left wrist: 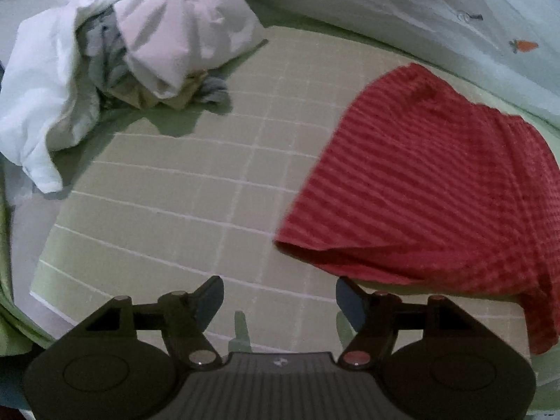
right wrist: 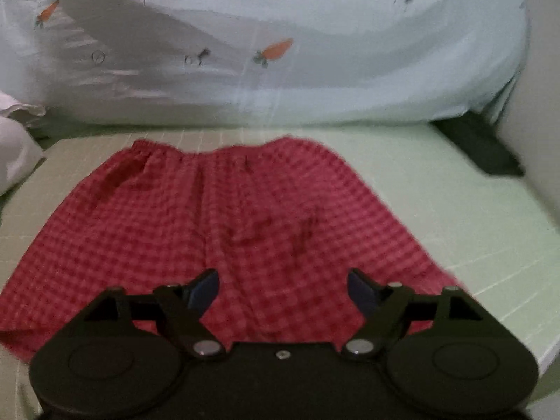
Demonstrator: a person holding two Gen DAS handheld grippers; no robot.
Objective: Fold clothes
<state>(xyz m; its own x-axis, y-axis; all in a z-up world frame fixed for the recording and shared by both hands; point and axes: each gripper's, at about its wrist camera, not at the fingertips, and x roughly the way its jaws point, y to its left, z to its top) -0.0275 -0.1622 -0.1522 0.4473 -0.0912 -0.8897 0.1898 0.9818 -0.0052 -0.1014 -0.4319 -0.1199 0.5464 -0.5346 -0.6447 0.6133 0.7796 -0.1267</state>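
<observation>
Red checked shorts (right wrist: pixel 245 224) lie spread flat on a pale green gridded mat (right wrist: pixel 472 231), waistband at the far side. They also show at the right of the left wrist view (left wrist: pixel 437 189). My right gripper (right wrist: pixel 282 292) is open and empty, just above the shorts' near hem. My left gripper (left wrist: pixel 280 299) is open and empty over the bare mat (left wrist: pixel 182 192), left of the shorts' near corner.
A heap of white, pink, grey and tan clothes (left wrist: pixel 115 59) sits at the mat's far left. Light blue bedding with carrot prints (right wrist: pixel 315 52) rises behind the mat. A dark object (right wrist: pixel 483 147) lies at the far right.
</observation>
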